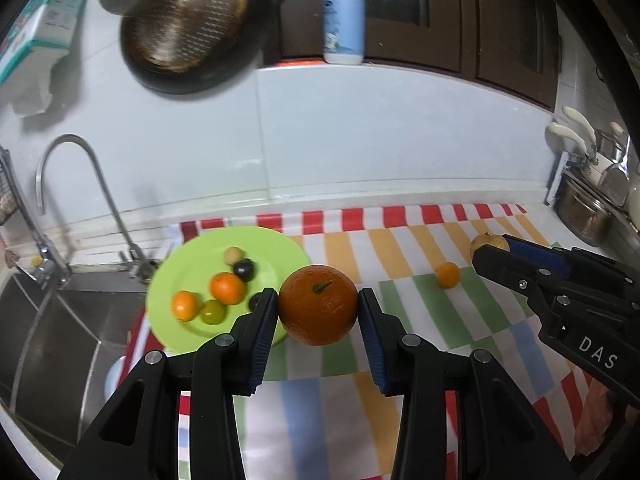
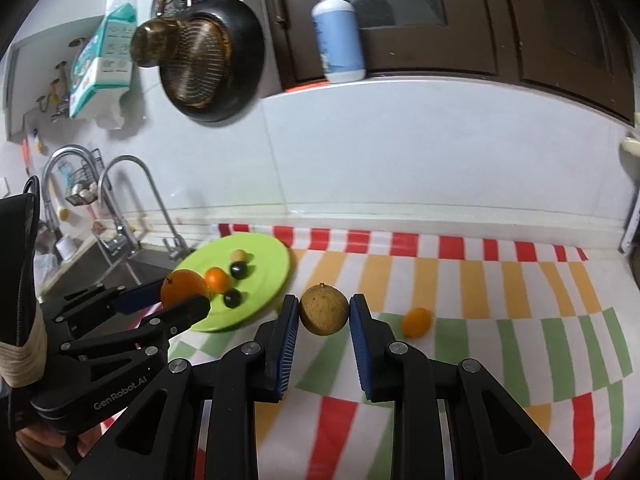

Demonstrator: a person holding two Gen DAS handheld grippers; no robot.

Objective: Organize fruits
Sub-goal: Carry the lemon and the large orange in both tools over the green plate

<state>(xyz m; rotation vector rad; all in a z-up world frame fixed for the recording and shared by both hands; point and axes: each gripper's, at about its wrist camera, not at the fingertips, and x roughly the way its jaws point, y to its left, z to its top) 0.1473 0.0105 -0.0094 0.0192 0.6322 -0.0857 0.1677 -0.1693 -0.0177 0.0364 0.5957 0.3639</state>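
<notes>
The left gripper is gripping a large orange, its blue pads pressing on both sides of the fruit, and is holding it just right of the green plate, at the plate's near right edge. The right gripper is gripping a round brown fruit in the same way, holding it above the striped cloth, right of the plate.

The plate is lying at the left end of the cloth on the bench, next to the sink and its tap. On it are sitting two small oranges, a green fruit, two dark fruits and a pale one at the far side. One small orange fruit is lying on the cloth alone, well right of the plate and near the right gripper.

A soap bottle is standing on the ledge far behind, and a pan is hanging on the wall to its left.
</notes>
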